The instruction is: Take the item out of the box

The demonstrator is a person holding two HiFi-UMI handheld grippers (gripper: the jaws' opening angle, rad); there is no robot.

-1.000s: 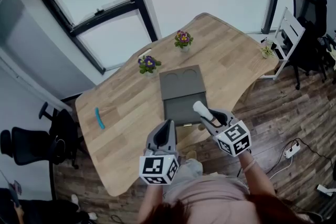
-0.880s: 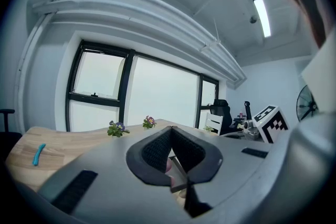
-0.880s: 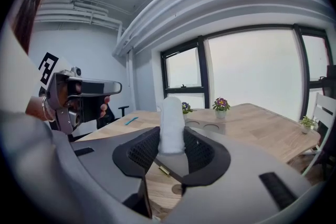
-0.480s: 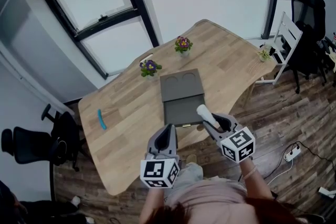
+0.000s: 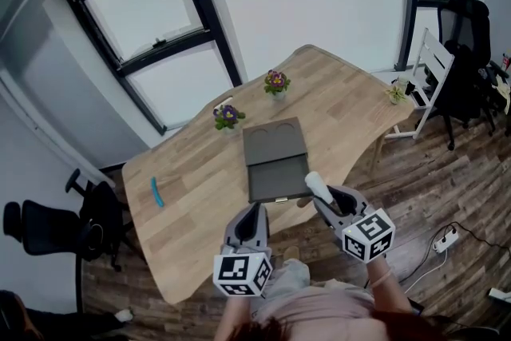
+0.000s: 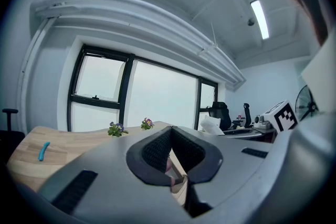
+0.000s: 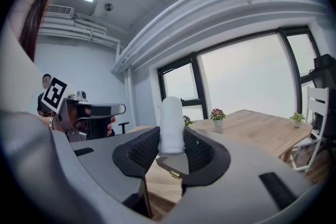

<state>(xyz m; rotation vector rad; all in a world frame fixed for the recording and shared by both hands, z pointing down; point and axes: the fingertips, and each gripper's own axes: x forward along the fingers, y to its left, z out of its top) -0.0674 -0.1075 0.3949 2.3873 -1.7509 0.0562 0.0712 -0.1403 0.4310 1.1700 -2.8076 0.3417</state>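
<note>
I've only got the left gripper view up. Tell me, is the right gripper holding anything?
Observer: Yes. The right gripper is shut on a white cylinder, which stands upright between its pads.
Operator: And the box, open or closed?
Observer: Open. In the head view the grey box has its lid laid flat toward the window, with two round recesses showing in it.
Operator: Where is the cylinder relative to the box?
Observer: In the head view it shows just beside the box's near right corner, outside the tray.
</note>
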